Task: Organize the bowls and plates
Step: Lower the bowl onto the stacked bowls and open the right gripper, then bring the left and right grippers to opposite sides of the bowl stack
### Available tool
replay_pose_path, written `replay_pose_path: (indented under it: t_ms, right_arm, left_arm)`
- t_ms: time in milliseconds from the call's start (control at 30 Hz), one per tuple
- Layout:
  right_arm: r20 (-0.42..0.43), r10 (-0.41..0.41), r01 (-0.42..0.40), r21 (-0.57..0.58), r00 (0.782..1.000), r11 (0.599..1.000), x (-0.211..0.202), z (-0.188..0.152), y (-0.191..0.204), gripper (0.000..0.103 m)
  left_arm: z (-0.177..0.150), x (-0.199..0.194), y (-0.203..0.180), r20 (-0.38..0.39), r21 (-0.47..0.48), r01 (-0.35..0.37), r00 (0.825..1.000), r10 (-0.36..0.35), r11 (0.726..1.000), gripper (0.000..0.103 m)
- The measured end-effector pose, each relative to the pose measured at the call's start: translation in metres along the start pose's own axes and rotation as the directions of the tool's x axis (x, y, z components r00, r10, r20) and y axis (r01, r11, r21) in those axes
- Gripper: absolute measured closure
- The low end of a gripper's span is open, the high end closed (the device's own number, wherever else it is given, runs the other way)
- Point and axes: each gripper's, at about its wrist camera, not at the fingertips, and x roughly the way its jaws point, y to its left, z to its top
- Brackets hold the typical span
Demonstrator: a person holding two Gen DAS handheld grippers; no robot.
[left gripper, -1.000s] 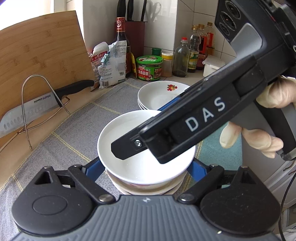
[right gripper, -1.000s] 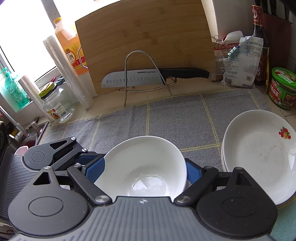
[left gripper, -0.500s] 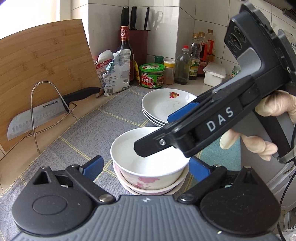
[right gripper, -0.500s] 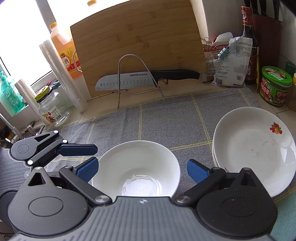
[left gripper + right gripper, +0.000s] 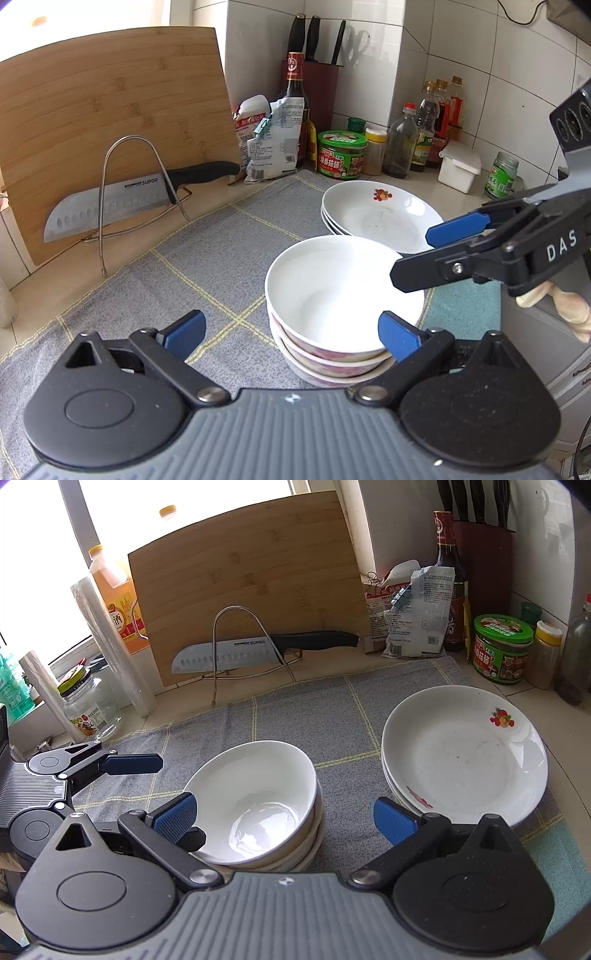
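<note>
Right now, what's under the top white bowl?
The top white bowl sits nested on more bowls: two pink-patterned rims show beneath it in the left wrist view. Their insides are covered. The stack rests on the grey checked cloth.

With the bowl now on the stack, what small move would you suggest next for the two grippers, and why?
Probably draw both grippers back from the bowl stack. The right gripper and left gripper have just been opening, and both stand open with no pad pressing the top bowl. It sits nested, beside the stacked plates on the grey cloth.
</note>
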Motion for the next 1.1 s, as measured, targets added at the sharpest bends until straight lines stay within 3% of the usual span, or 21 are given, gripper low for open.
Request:
replay_pose_path:
  t_ms: [300, 633, 900, 1100]
  right_arm:
    - [0.029, -0.045, 0.047, -0.059, 0.999, 0.997, -0.016, -0.037, 0.000, 0.000]
    - [-0.103, -0.116, 0.088, -0.249, 0.988, 0.965, 0.024, -0.078, -0.024, 0.000]
    - [-0.142, -0.101, 0.050, -0.324, 0.985, 0.945, 0.044, -0.081, -0.030, 0.000]
    - [-0.147, -0.095, 0.045, -0.316, 0.985, 0.948, 0.049, -0.075, -0.028, 0.000]
  left_arm:
    - [-0.017, -0.023, -0.006, 0.013, -0.007, -0.002, 1.000, 0.002, 1.000, 0.001]
    - [-0.044, 0.020, -0.019, -0.166, -0.037, -0.067, 0.984, 0.060, 0.997, 0.001]
    - [-0.047, 0.056, -0.033, -0.250, 0.014, -0.072, 0.965, 0.073, 0.997, 0.001]
    - [-0.050, 0.058, -0.030, -0.210, 0.061, -0.043, 0.976, 0.055, 0.997, 0.000]
